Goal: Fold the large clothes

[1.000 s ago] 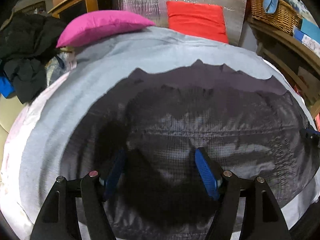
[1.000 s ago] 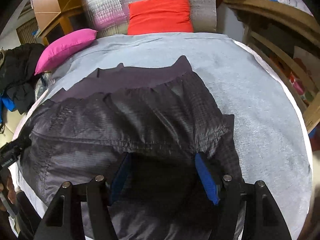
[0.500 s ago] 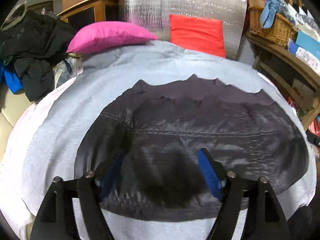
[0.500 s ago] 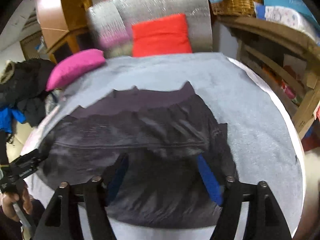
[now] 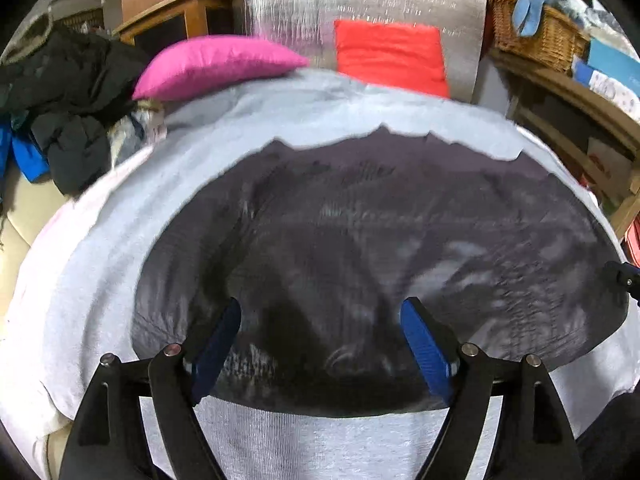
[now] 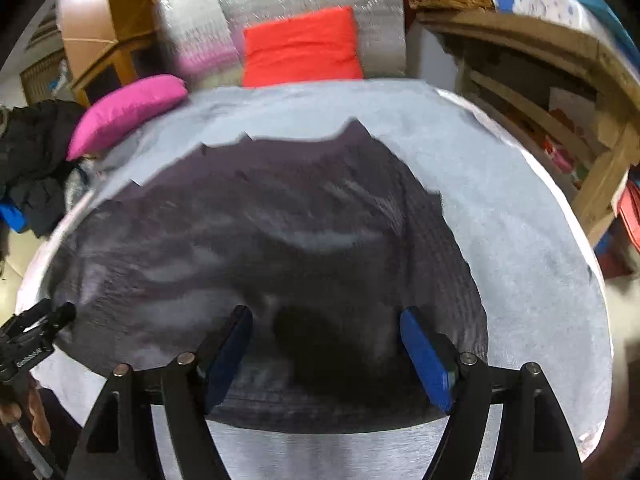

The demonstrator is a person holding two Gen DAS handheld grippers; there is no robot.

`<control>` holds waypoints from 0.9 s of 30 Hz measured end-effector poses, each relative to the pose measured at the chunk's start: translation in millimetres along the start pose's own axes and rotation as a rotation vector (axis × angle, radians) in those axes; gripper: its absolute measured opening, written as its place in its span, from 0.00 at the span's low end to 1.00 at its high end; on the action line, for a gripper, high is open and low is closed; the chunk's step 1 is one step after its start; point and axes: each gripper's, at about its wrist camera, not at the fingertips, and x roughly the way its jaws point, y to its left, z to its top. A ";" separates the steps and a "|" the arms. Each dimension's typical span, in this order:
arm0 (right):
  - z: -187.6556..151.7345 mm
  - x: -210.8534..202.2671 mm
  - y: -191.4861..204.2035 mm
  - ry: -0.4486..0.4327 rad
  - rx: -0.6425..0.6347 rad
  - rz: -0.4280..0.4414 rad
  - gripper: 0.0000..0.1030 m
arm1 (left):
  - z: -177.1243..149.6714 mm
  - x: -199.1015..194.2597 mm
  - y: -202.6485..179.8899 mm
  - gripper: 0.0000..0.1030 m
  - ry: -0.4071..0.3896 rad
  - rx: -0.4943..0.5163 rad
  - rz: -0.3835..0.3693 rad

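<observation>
The dark grey checked garment lies flat, folded and lightly wrinkled, on the pale grey bed sheet, while the left gripper and right gripper hover over its 6 o'clock edge, jaws wide apart, gripping nothing.

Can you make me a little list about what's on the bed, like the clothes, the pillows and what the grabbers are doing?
garment: dark garment, lying spread on the grey sheet
left hand-held gripper: open, over the garment's near edge, holding nothing
right hand-held gripper: open, over the garment's near edge, holding nothing
pillows: pink pillow and red pillow at the far end
side pile: black clothes
</observation>
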 end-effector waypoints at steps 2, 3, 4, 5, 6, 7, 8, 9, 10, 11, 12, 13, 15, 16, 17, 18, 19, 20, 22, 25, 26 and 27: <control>0.6 -5.6 4.4 -0.034 -0.021 -0.010 0.77 | -1.5 0.4 -3.2 0.80 0.001 0.014 -0.003; -1.8 -6.1 6.2 -0.047 -0.032 -0.021 0.77 | -2.5 2.9 -4.1 0.80 0.010 0.016 -0.005; -5.5 -3.0 6.2 -0.047 -0.037 -0.036 0.79 | -4.9 7.2 -5.2 0.81 0.029 0.018 -0.006; -11.2 7.5 2.8 -0.016 -0.029 -0.049 0.79 | -6.9 12.5 -4.2 0.81 0.047 0.016 -0.006; -16.2 15.8 -2.0 0.013 -0.012 -0.042 0.80 | -9.6 16.4 -4.1 0.81 0.061 0.009 -0.007; -21.5 21.7 -8.0 0.013 0.006 -0.017 0.81 | -11.2 16.7 -4.0 0.81 0.060 0.003 -0.007; -22.2 20.3 -9.1 0.000 0.005 -0.012 0.81 | -11.5 15.5 -3.9 0.81 0.057 -0.002 -0.007; -20.7 18.5 -7.8 0.003 0.002 -0.018 0.81 | -10.3 14.7 -3.7 0.81 0.058 -0.004 -0.008; -18.3 16.5 -6.1 0.014 0.001 -0.026 0.81 | -9.0 13.7 -3.8 0.81 0.060 -0.006 -0.013; -15.1 13.2 -4.0 0.023 0.002 -0.032 0.81 | -7.5 11.2 -4.0 0.81 0.062 -0.008 -0.019; -11.4 8.3 -2.5 0.023 0.007 -0.031 0.81 | -6.9 8.3 -4.1 0.81 0.058 -0.010 -0.022; -8.1 -0.6 -0.5 0.008 0.019 -0.016 0.81 | -5.8 2.5 -3.7 0.81 0.046 -0.015 -0.026; -4.0 -13.5 4.2 -0.024 0.032 0.010 0.81 | -4.6 -6.0 -3.9 0.81 0.034 -0.019 -0.032; -4.5 -20.7 6.9 -0.037 0.040 0.025 0.81 | -4.5 -9.6 -4.0 0.81 0.031 -0.020 -0.035; -6.2 -27.9 9.8 -0.043 0.054 0.044 0.81 | -4.4 -14.5 -4.3 0.81 0.028 -0.021 -0.036; -9.1 -34.3 13.3 -0.042 0.073 0.063 0.81 | -4.0 -17.4 -4.4 0.81 0.027 -0.020 -0.035; -12.3 -39.8 16.2 -0.040 0.086 0.078 0.81 | -4.2 -23.1 -5.4 0.81 0.025 -0.017 -0.032; -17.2 -45.2 20.7 -0.037 0.094 0.087 0.81 | -4.6 -27.2 -6.1 0.81 0.022 -0.012 -0.031; -26.3 -52.3 30.3 -0.034 0.093 0.085 0.81 | -5.1 -35.8 -8.0 0.81 0.013 -0.002 -0.028; -40.8 -62.7 44.1 -0.026 0.072 0.081 0.81 | -7.2 -49.1 -9.9 0.82 0.019 0.012 -0.024; -43.7 -65.1 48.7 -0.022 0.063 0.079 0.81 | -7.4 -51.8 -9.3 0.82 0.021 0.013 -0.021; -46.2 -67.4 50.8 -0.020 0.057 0.083 0.81 | -8.1 -57.3 -8.5 0.82 0.017 0.010 -0.016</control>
